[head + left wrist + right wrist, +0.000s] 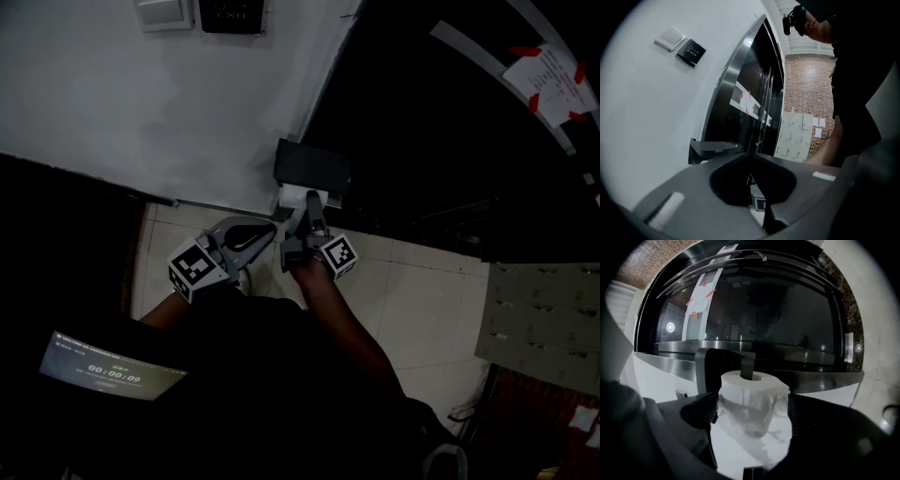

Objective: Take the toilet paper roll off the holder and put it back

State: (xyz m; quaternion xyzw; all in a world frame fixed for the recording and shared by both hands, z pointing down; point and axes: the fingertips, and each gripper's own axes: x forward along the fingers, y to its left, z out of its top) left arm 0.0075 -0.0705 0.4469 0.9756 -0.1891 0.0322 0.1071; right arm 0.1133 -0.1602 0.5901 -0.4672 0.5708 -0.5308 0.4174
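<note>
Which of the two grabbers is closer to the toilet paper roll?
Right. The right gripper has its jaws pressed on both sides of the toilet paper roll on its holder. The left gripper sits left of it, jaws together, not touching.

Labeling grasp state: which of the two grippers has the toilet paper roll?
The right gripper: its jaws press both sides of the toilet paper roll, which sits on the holder. The left gripper is shut on nothing.

White, wrinkled toilet paper roll — upright on the black holder
</note>
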